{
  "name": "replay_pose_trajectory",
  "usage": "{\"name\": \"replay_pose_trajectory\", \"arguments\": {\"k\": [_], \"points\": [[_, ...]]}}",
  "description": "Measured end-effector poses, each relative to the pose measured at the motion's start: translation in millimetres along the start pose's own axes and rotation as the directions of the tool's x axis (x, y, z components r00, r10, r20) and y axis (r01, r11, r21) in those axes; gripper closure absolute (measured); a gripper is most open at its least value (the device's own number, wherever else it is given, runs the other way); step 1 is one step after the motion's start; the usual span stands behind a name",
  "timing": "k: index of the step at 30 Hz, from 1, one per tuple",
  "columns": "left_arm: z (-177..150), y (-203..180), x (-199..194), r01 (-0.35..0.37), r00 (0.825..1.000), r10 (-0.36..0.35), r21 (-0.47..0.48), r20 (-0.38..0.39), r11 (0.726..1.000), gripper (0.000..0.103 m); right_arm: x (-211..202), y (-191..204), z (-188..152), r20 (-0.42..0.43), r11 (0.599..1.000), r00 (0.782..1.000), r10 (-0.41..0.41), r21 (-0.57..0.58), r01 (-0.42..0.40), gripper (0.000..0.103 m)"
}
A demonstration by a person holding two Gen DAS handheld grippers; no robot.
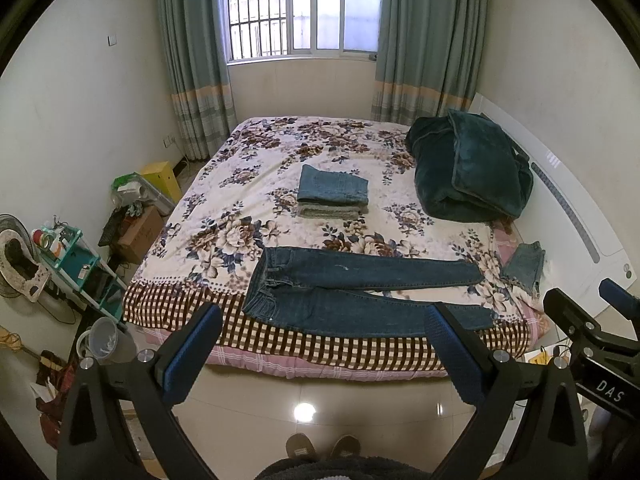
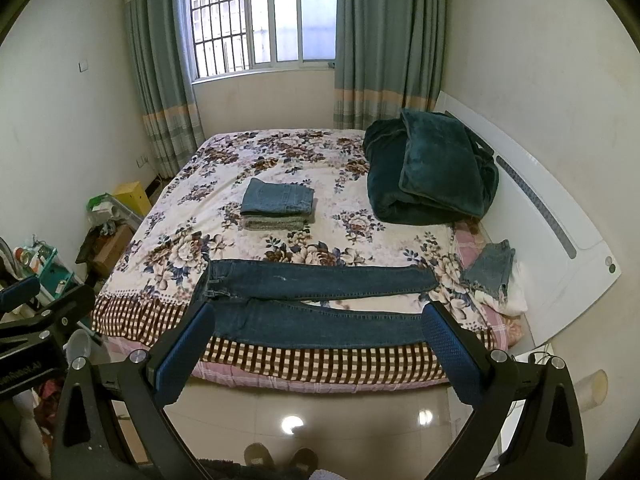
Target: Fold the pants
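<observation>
Dark jeans (image 1: 360, 292) are lying flat across the lower centre of the frame on the near edge of the bed (image 1: 224, 216), waistband at left, legs running right. Left gripper (image 1: 324, 350) and right gripper (image 2: 320, 344) are both hanging spread and empty above the floor — nothing grasped yet. Best approach, likely: pinching waistband and hem together, folding leg onto leg, keeping the edges lined up.

Daylight from the window (image 1: 304, 8) glares on the floor (image 1: 305, 412); fisheye edges bend and darken.
</observation>
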State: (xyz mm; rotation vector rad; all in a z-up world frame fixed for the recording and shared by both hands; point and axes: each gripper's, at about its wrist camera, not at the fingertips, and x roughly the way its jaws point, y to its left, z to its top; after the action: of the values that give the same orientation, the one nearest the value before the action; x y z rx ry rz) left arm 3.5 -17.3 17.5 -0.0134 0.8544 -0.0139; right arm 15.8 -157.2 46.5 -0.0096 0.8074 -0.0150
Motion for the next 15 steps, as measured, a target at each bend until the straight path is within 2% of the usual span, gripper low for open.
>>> {"name": "replay_pose_trajectory", "arguments": {"k": [7, 10, 15], "points": [[3.7, -4.0, 4.0, -0.007, 1.0, 0.007, -0.005, -0.005, 1.0, 0.0, 2.5, -5.5, 7.9, -0.019, 1.0, 1.0, 0.011, 0.009, -0.011, 0.0], [12.0, -9.5, 15.6, -0.045, 0.999, 0.046, -0.011, 0.008, 0.999, 0.0, 16.4, -16.0, 0.9, -0.033, 1.0, 0.999, 0.009, 0.026, -0.008, 0.0], [28.3, -18.4, 70.5, -0.12, 0.993, 0.12, -0.019, 0.004, 0.993, 0.0, 69.0, -40.1, 2.2, -0.073, 0.996, 0.997, 0.003, 0.086, 0.004, 0.0]]}}
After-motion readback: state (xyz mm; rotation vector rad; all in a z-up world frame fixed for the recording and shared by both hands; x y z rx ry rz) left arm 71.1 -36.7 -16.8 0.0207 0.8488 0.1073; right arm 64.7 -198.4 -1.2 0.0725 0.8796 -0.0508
